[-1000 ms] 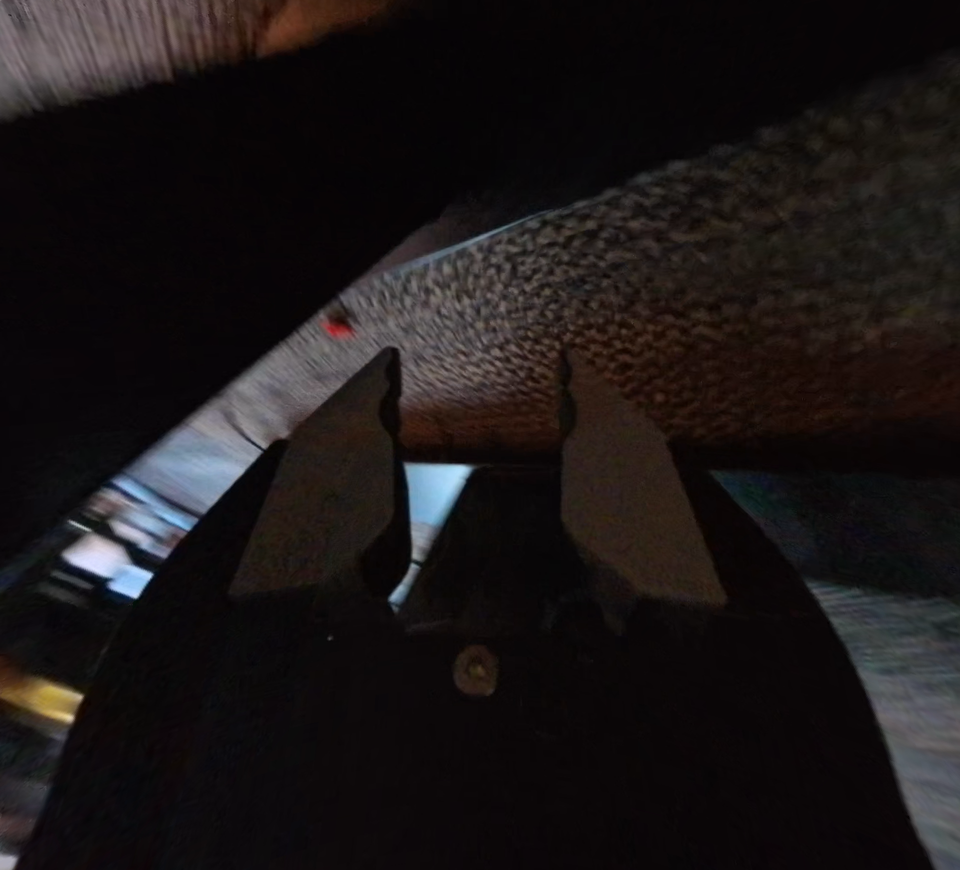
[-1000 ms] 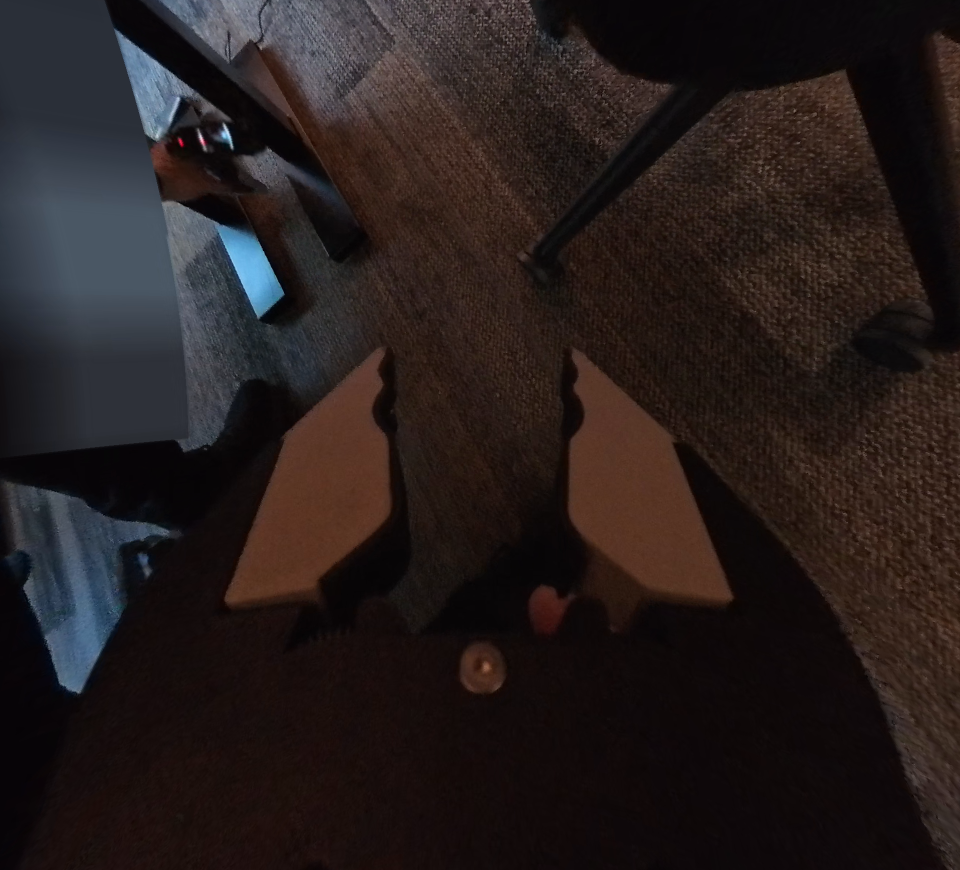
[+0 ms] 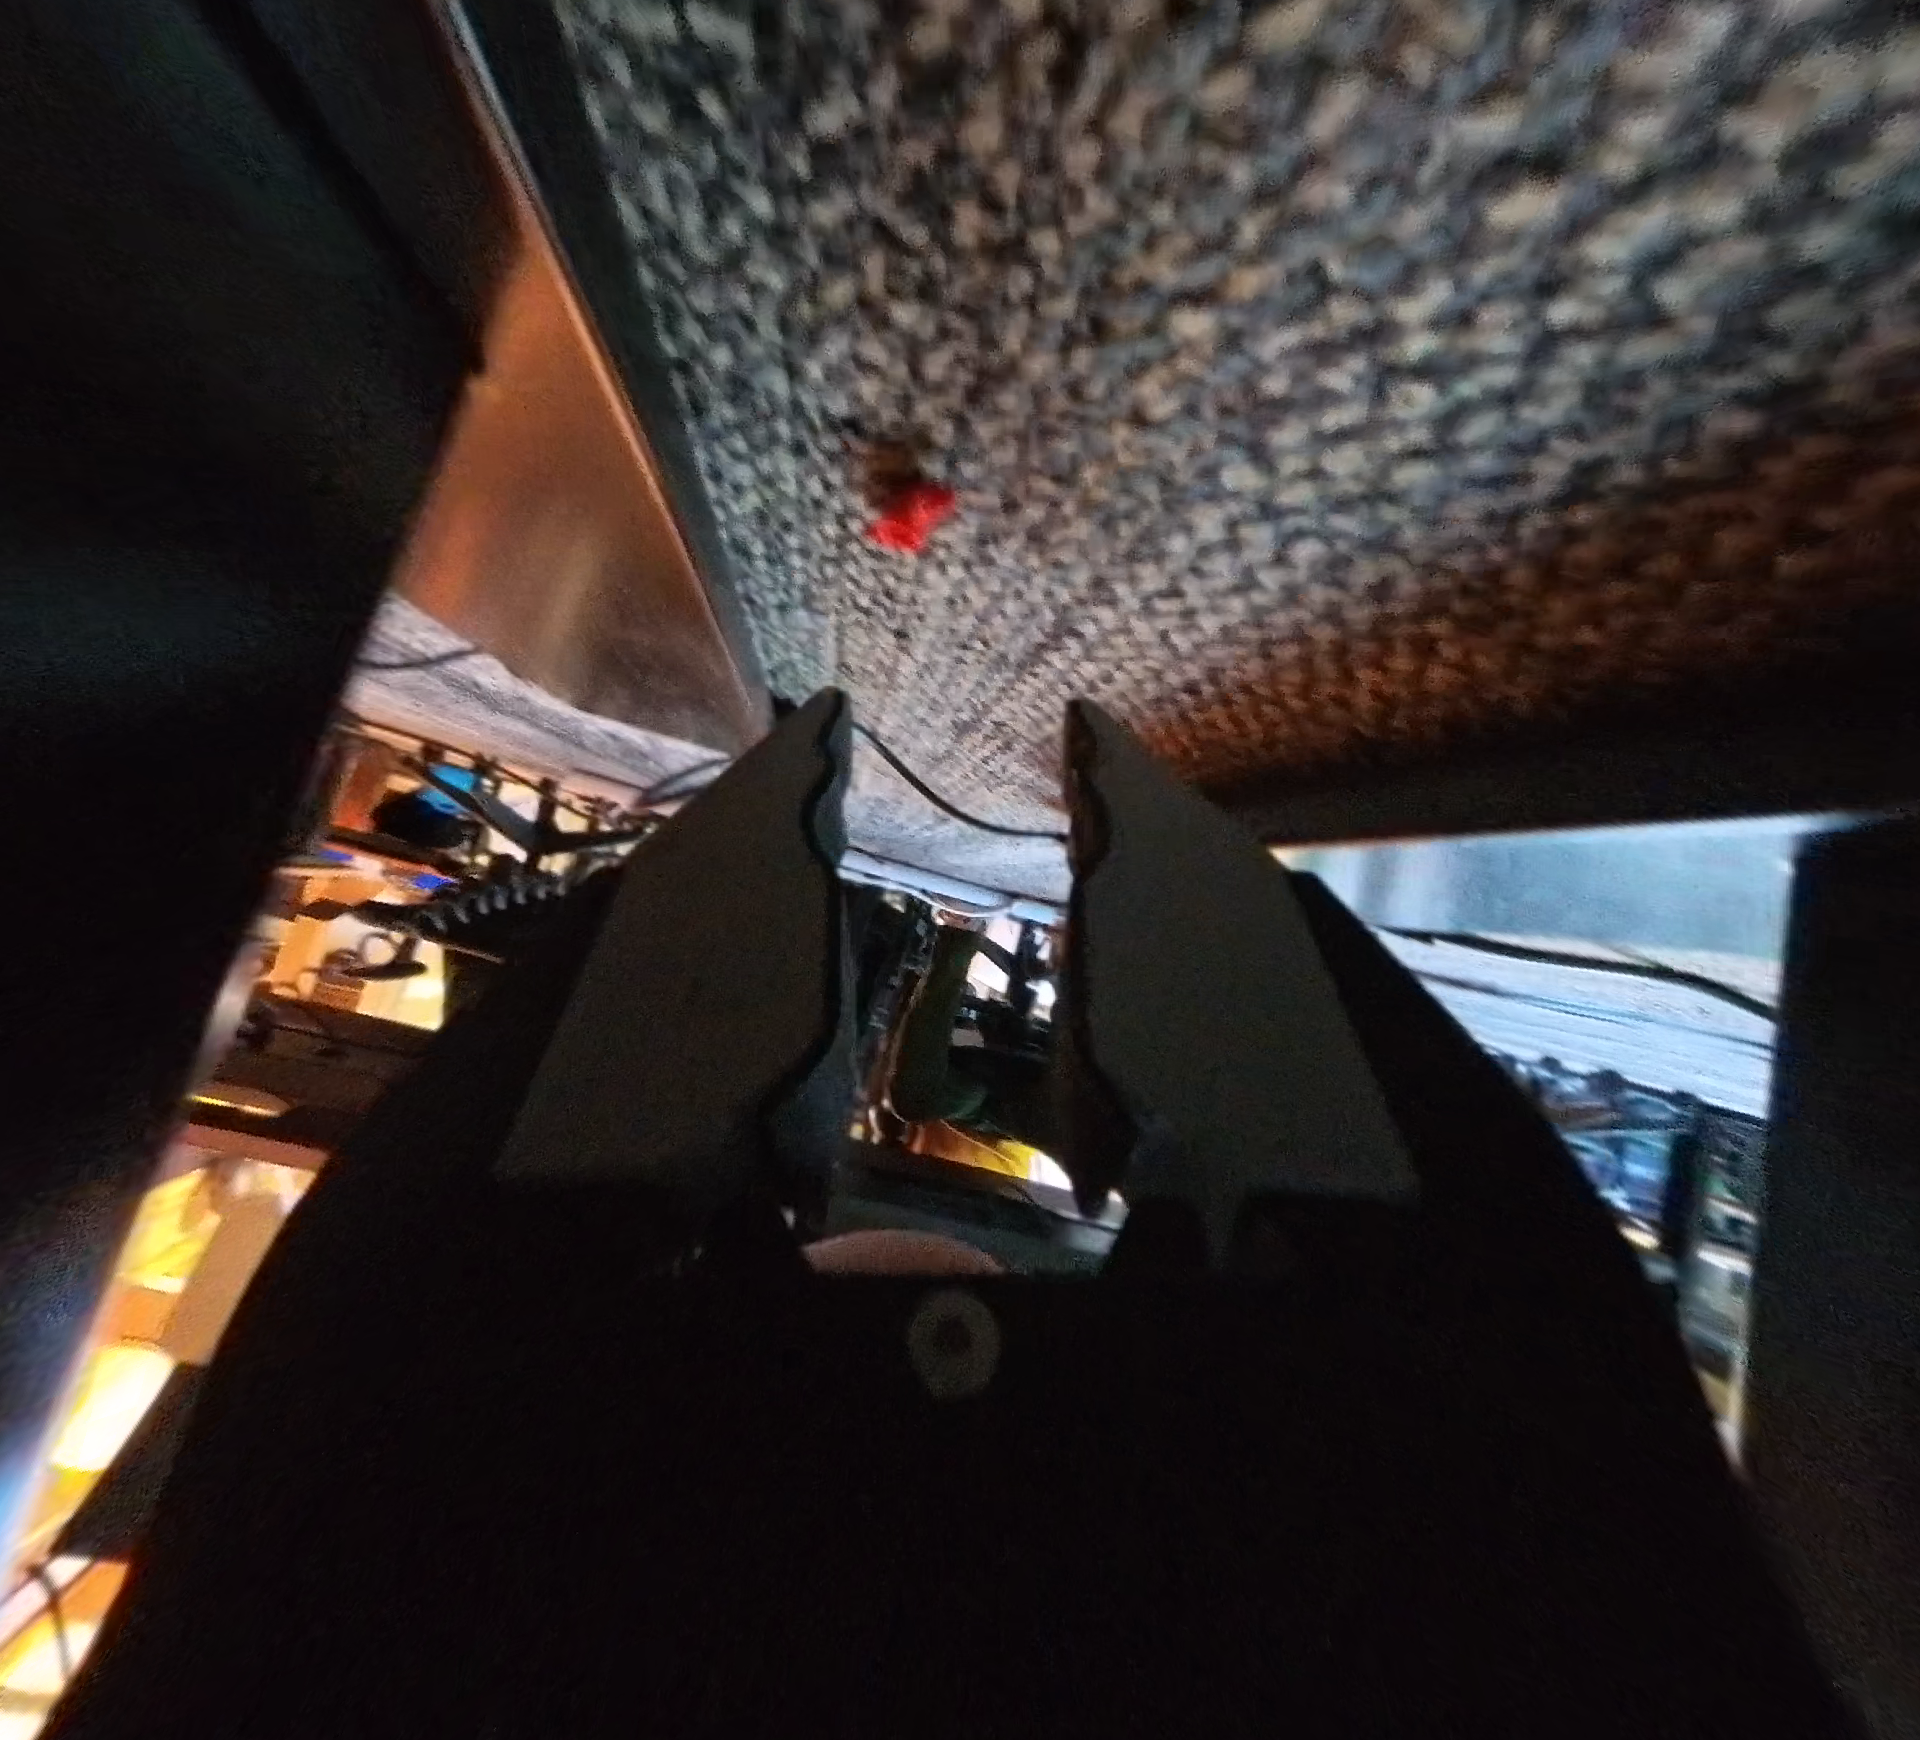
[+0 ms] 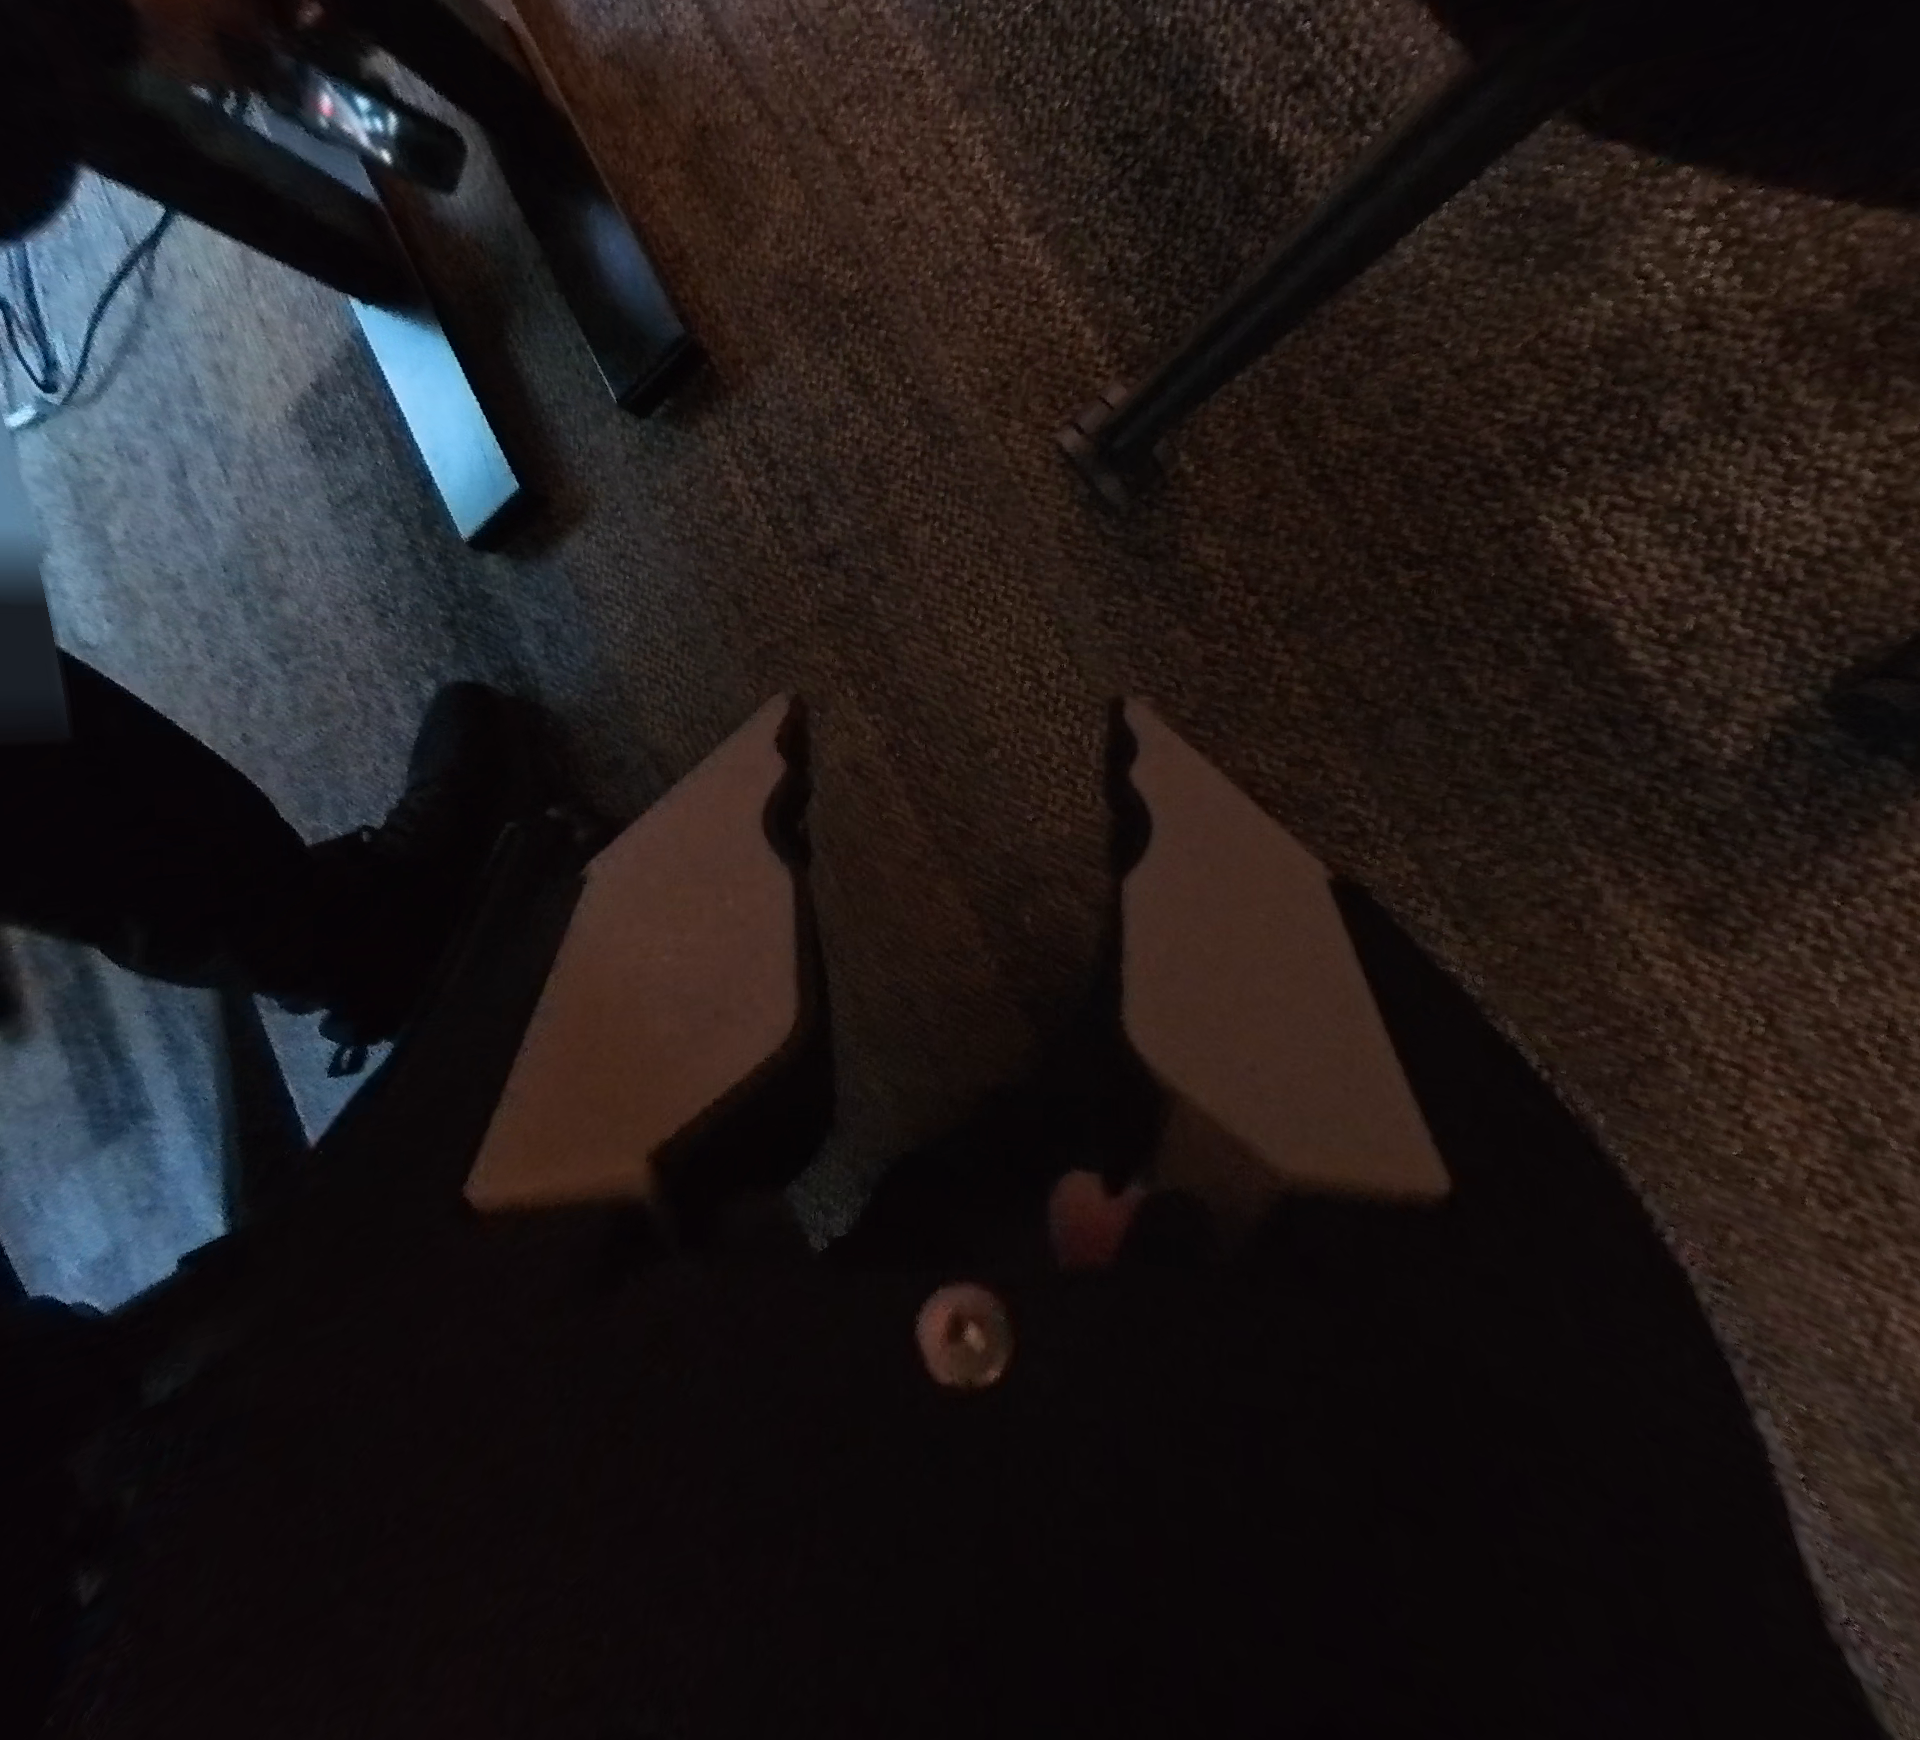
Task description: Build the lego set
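Observation:
My left gripper point(image 3: 956, 724) is open with nothing between its fingers. It points low along a speckled grey carpet point(image 3: 1299, 288), where a small red scrap point(image 3: 912, 514) lies ahead of the fingertips. My right gripper point(image 4: 956, 714) is open with nothing in it and hangs above the brownish carpet point(image 4: 1039, 547). The other gripper point(image 4: 343, 116), held by a hand, shows dark and blurred at the upper left of the right wrist view.
A dark furniture panel with a coppery side point(image 3: 540, 485) runs along the left of the left view. A thin black cable point(image 3: 935, 797) crosses the carpet. Black desk feet point(image 4: 623, 319), a chair leg point(image 4: 1247, 340), a caster point(image 4: 1870, 714) and a person's dark shoe point(image 4: 436, 817) stand on the floor.
The left gripper has swung closer to the carpet and turned; the red scrap now sits nearer the middle. The right gripper shifted slightly over the floor. Both stayed open.

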